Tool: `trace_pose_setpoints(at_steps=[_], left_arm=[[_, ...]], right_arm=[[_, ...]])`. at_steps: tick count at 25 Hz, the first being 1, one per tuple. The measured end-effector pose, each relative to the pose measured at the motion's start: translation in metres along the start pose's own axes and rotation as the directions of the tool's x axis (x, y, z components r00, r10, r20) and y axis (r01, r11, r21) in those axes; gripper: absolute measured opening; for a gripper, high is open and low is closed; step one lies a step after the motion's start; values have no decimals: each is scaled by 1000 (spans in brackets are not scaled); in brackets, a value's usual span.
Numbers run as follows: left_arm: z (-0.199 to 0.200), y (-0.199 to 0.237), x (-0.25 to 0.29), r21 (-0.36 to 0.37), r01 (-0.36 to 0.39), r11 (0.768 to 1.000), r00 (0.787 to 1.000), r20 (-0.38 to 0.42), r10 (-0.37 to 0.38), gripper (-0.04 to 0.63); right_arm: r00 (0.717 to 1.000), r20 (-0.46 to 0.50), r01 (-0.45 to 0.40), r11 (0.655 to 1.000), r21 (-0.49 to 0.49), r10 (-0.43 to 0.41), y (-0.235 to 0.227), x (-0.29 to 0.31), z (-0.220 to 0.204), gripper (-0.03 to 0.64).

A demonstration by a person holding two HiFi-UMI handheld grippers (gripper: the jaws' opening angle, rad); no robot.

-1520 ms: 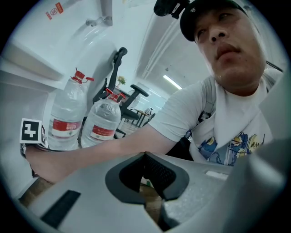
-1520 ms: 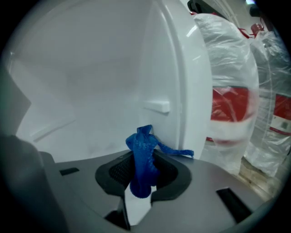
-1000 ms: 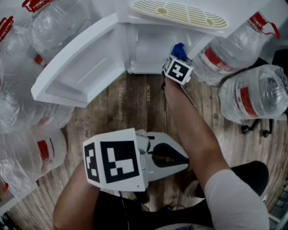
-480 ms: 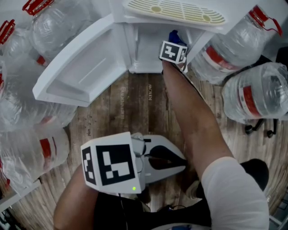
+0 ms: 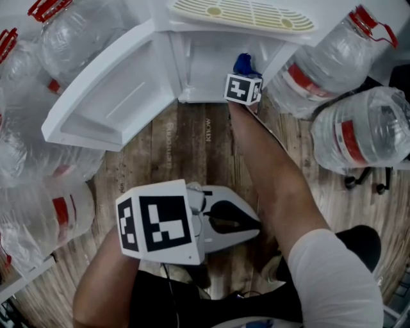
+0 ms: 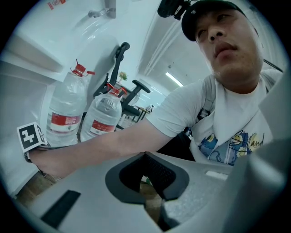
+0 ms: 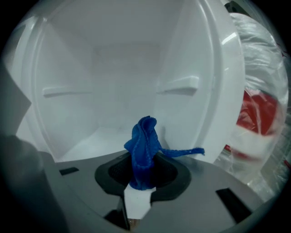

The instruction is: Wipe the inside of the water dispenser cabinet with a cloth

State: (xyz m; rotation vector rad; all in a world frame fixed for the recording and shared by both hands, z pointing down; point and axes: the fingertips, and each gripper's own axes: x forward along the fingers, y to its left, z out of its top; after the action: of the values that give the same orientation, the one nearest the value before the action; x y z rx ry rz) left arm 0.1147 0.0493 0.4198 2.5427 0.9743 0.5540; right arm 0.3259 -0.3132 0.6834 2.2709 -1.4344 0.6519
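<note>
The white dispenser cabinet (image 5: 206,61) stands with its door (image 5: 109,96) swung wide to the left. My right gripper (image 5: 244,75) is at the right side of the cabinet's mouth, shut on a blue cloth (image 5: 243,64). In the right gripper view the cloth (image 7: 144,150) stands up bunched from the right gripper (image 7: 142,179), with one strand trailing right. Ahead of it lie the cabinet's floor and back wall (image 7: 122,77); the cloth's touch on them does not show. My left gripper (image 5: 253,224) hangs low near the person's lap, shut and holding nothing (image 6: 146,157).
Large water bottles crowd the left (image 5: 70,38) and the right (image 5: 320,70), (image 5: 362,138) of the cabinet. A beige drip grille (image 5: 243,16) lies on top of the dispenser. Wooden floor (image 5: 186,147) runs in front. Shelf ledges (image 7: 179,84) stick out inside.
My right gripper has pushed forward with the blue cloth, from the cabinet's front edge further into its mouth. The left gripper has stayed about where it was.
</note>
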Motion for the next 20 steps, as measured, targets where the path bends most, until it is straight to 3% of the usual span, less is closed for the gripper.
trace_pose_setpoints(at_steps=[20], left_arm=[[4,4,16,21,55,998,998,-6,-55,3]], right_arm=[[998,9,-66,989,-129,67,-33,-42,-35,93]])
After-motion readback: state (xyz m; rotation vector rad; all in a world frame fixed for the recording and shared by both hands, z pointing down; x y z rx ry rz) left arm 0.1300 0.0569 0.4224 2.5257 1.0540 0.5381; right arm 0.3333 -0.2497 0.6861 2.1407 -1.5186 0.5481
